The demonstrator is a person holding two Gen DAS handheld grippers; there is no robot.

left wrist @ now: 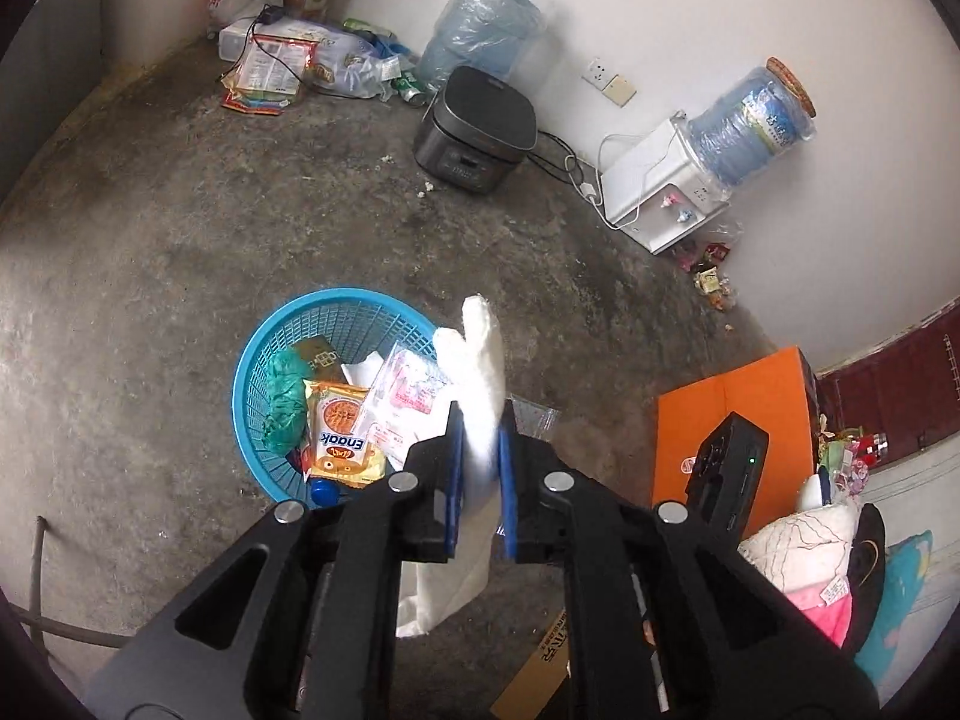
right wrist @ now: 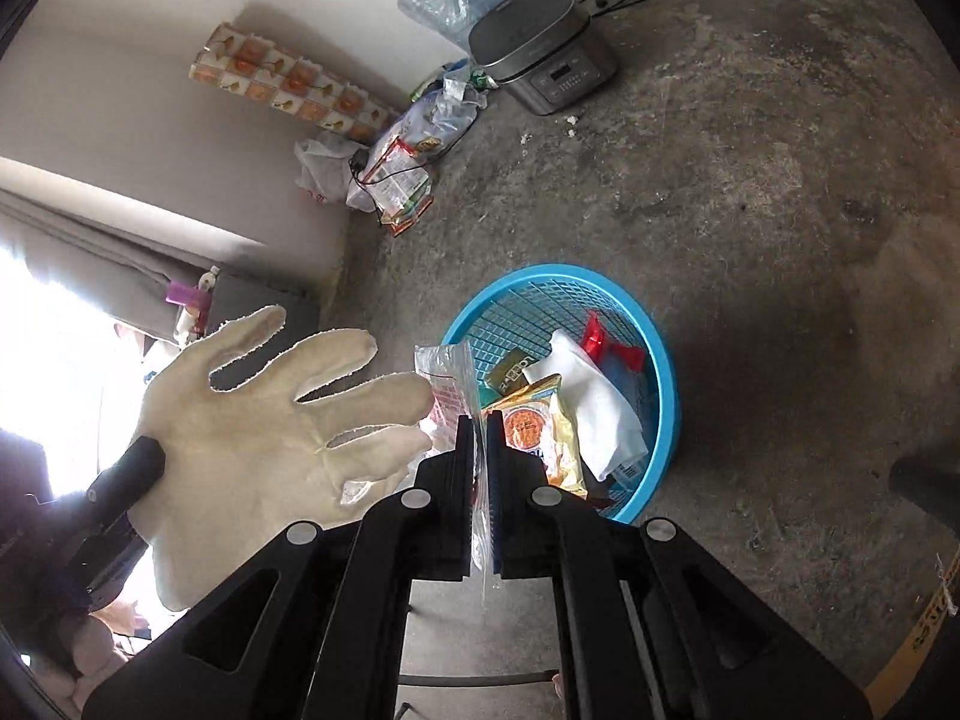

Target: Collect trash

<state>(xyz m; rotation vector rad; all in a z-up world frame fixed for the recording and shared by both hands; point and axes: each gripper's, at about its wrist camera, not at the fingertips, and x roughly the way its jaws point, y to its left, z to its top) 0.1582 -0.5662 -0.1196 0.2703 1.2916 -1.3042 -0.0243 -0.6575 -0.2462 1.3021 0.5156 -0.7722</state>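
A blue plastic basket (left wrist: 252,360) stands on the concrete floor, holding a yellow Enaak snack packet (left wrist: 342,438), a green bag, white paper and other wrappers. My left gripper (left wrist: 478,420) is shut on a white cloth glove (left wrist: 477,360), held just right of the basket. In the right wrist view the same glove (right wrist: 258,420) hangs at the left. My right gripper (right wrist: 479,426) is shut on a clear plastic bag with red print (right wrist: 447,378), held above the near rim of the basket (right wrist: 660,372).
A grey rice cooker (left wrist: 474,132), water bottles (left wrist: 480,24) and a white dispenser (left wrist: 654,192) stand along the wall. A pile of wrappers and bags (left wrist: 282,66) lies in the far corner. An orange box (left wrist: 732,420) sits at the right.
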